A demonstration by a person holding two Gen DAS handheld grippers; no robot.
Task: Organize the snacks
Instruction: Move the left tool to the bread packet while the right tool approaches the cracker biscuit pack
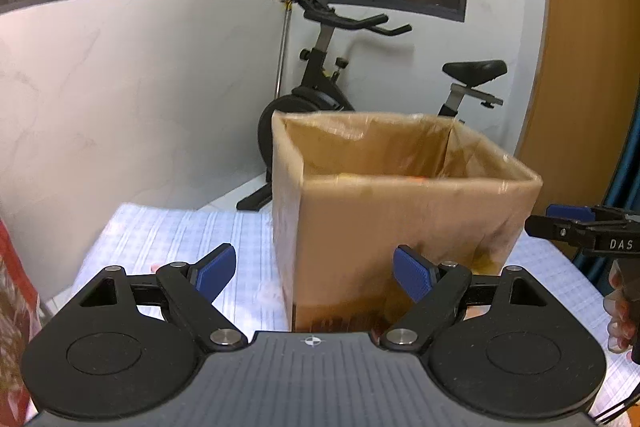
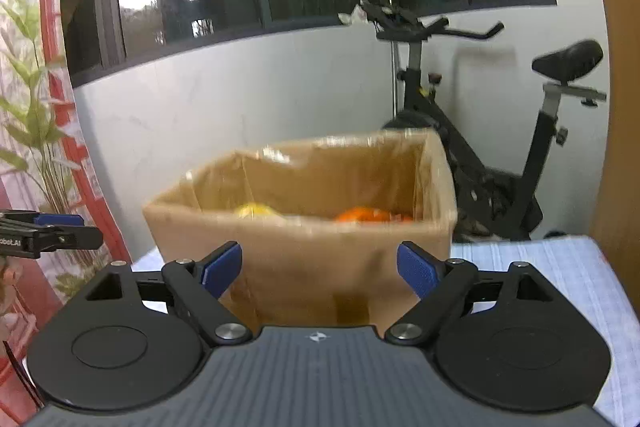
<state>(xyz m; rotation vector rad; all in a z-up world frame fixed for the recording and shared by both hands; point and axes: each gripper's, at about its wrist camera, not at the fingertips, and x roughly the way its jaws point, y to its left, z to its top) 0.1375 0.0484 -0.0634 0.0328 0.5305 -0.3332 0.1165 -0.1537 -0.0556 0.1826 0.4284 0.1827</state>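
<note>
Left hand-held gripper point(image 1: 314, 273) jaws wide, nothing between the blue pads, aimed at a corner of the open cardboard box point(image 1: 400, 223). Right hand-held gripper point(image 2: 320, 271) also wide and empty, facing the box's long side. Box stands on the checked cloth-covered surface point(image 1: 168, 239), lined with clear plastic. Inside, low against the near wall: a yellow snack pack point(image 2: 256, 209) and an orange one point(image 2: 366, 215), blurred, possibly fruit instead. Person's fingers point(image 1: 620, 311) at the right edge of the left view. Exercise bike point(image 2: 500, 147) behind, red-framed plant panel point(image 2: 48, 107) at left.
</note>
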